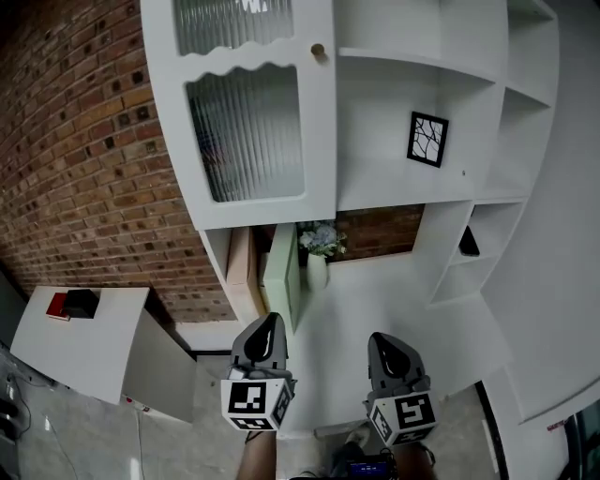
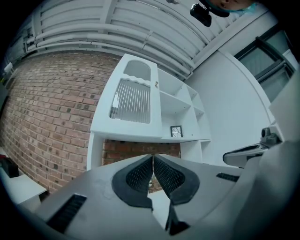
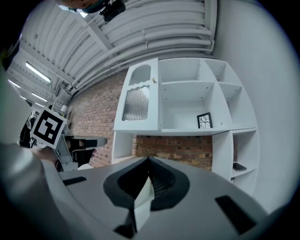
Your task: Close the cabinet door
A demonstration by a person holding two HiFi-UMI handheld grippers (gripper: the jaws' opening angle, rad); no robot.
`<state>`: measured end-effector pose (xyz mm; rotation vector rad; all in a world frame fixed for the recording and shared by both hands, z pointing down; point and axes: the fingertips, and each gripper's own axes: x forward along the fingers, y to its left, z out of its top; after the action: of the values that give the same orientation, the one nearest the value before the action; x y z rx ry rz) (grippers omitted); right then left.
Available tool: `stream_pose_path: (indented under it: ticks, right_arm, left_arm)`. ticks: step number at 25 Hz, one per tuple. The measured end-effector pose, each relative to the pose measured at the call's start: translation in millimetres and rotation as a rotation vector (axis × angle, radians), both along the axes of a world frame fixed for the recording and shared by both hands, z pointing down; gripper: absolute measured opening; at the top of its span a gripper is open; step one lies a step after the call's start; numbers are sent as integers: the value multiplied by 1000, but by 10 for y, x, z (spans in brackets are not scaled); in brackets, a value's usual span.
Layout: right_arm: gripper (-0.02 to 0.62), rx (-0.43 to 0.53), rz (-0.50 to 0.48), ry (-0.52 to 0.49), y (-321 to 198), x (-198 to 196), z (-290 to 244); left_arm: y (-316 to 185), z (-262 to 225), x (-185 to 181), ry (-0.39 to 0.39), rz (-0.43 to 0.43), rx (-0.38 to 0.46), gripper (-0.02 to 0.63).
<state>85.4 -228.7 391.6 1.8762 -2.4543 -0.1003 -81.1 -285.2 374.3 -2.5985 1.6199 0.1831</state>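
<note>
Door point(image 1: 253, 122) of white cabinet point(image 1: 394, 187): 1 only, at cabinet's left end, lying flush w/ the frame, i.e. shut. It has 2 ribbed glass panes, a short one point(image 1: 234, 23) above a taller one point(image 1: 248, 136), & 1 round wooden knob point(image 1: 319, 52) on the edge next to the open shelves.

Right of door, the big open compartment holds 1 black picture frame point(image 1: 427, 139) w/ a white branch pattern, standing upright. A lower right compartment holds 1 dark item point(image 1: 469, 245), too small to tell what.

Below the door, in the brick-backed recess, 1 white vase point(image 1: 318, 270) w/ pale flowers stands on the white table point(image 1: 375, 300). Just left of it is 1 pale upright panel point(image 1: 279, 272); can't tell what it is.

Claws: 2, both out in front of cabinet, well apart from door, touching nothing. L claw point(image 1: 270, 323) is clenched, pads meeting at the tips, nothing between. R claw point(image 1: 382, 341) is clenched too, empty. Each carries 1 marker cube.

Brick wall point(image 1: 84, 169) runs left of cabinet. By it, 1 low side table point(image 1: 47, 352) w/ 2 items: 1 red point(image 1: 58, 307), 1 black point(image 1: 82, 301).
</note>
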Motion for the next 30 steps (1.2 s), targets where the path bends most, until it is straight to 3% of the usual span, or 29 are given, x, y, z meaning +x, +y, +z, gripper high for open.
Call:
stream_pose_path:
  ticks: [5, 10, 18, 25, 30]
  right_arm:
    - [0, 12, 5, -22, 213, -76, 3]
    - [0, 15, -4, -25, 330, -157, -3]
    - [0, 27, -7, -17, 374, -174, -23]
    - [0, 14, -5, -14, 370, -165, 26]
    - [0, 13, 6, -5, 371, -141, 30]
  left_arm:
    - [279, 47, -80, 7, 34, -9, 18]
    - [424, 72, -177, 1, 15, -21, 18]
    - [496, 35, -207, -6, -9, 13, 19]
    - [488, 87, -184, 22, 19, -17, 20]
    - [481, 88, -140, 0, 28, -15, 18]
